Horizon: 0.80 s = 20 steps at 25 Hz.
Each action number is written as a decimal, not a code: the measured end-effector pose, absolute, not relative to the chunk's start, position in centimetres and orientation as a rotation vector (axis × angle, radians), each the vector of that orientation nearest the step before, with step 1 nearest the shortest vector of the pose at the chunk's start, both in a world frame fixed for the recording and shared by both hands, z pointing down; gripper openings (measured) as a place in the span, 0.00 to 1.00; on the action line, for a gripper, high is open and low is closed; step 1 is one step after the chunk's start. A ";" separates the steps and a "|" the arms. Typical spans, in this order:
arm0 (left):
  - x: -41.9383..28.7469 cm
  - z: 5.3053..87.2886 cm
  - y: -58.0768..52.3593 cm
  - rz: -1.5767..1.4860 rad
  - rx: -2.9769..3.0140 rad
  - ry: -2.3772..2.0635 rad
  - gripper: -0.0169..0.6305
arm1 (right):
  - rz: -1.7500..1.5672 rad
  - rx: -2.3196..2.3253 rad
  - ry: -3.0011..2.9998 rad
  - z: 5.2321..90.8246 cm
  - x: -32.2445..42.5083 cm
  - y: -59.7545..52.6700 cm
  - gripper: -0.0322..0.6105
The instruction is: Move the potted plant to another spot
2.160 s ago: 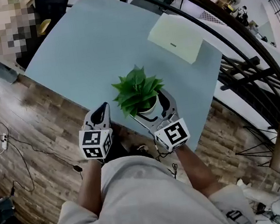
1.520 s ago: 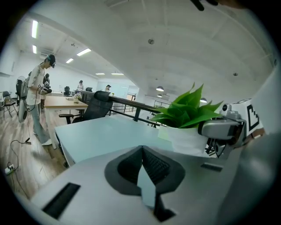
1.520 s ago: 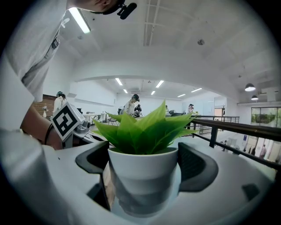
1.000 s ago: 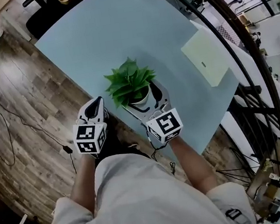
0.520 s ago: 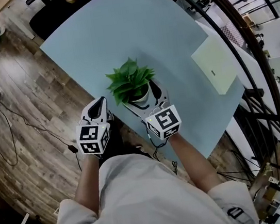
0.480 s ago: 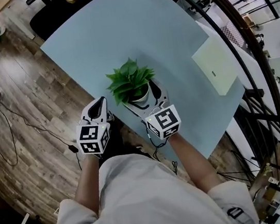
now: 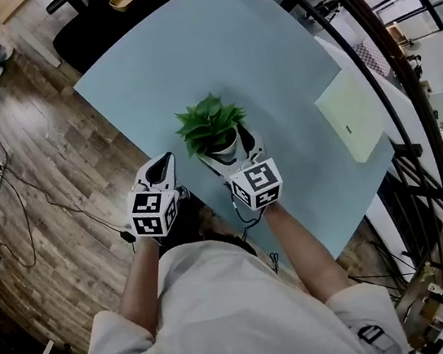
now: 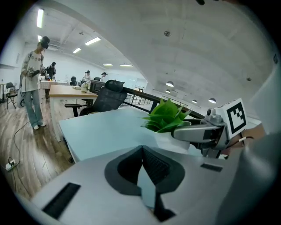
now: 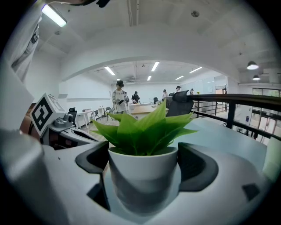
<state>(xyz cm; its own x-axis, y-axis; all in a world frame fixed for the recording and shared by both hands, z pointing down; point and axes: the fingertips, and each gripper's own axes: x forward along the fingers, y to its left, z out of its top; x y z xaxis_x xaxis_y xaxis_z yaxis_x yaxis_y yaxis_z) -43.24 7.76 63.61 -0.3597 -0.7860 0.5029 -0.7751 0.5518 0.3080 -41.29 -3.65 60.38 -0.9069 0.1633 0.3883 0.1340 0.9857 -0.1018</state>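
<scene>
A small plant with green leaves (image 7: pixel 210 122) in a white pot (image 7: pixel 225 142) is near the front edge of the light blue table (image 7: pixel 252 52). My right gripper (image 7: pixel 226 144) is shut on the pot, one jaw pressed against each side. In the right gripper view the pot (image 9: pixel 142 171) fills the space between the dark pads (image 9: pixel 198 167), and the right gripper (image 9: pixel 143 169) holds it upright. Whether the pot rests on the table or hangs just above it cannot be told. My left gripper (image 7: pixel 163 166) is shut and empty, to the left of the plant over the table's edge; its closed tips (image 8: pixel 142 148) point across the tabletop.
A pale cream box (image 7: pixel 351 115) lies at the table's right edge. A dark railing (image 7: pixel 393 80) runs along the right. A black chair (image 7: pixel 110 11) with a yellow tray stands beyond the far corner. Cables (image 7: pixel 7 175) trail on the wooden floor. A person (image 8: pixel 32 83) stands far left.
The head view has shifted, so the table sits differently in the frame. The right gripper still holds the pot and the left gripper stays shut beside it; both sit slightly further right.
</scene>
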 end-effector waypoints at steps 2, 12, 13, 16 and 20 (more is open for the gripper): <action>-44.2 64.1 7.6 -0.014 1.254 -2.163 0.05 | 0.096 -0.194 -2.720 61.3 -42.6 -4.0 0.81; -45.4 65.9 6.2 0.017 1.279 -2.102 0.05 | 0.155 -0.117 -2.676 65.1 -45.6 -6.3 0.81; -45.3 66.0 6.0 0.022 1.285 -2.094 0.05 | 0.156 -0.113 -2.678 65.2 -45.8 -6.5 0.81; -44.9 66.6 5.6 0.038 1.303 -2.068 0.05 | 0.127 -0.101 -2.664 66.2 -46.2 -6.9 0.82; -44.3 67.2 5.2 0.062 1.331 -2.033 0.05 | 0.131 -0.084 -2.680 66.9 -45.5 -6.8 0.82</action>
<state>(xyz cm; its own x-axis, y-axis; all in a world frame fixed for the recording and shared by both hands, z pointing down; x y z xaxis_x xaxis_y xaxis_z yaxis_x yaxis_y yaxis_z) -44.27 5.16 67.22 -0.2304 -0.7883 0.5705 -0.8217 0.4717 0.3199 -45.50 -6.81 66.93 -0.8953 0.0810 0.4380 0.0381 0.9936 -0.1061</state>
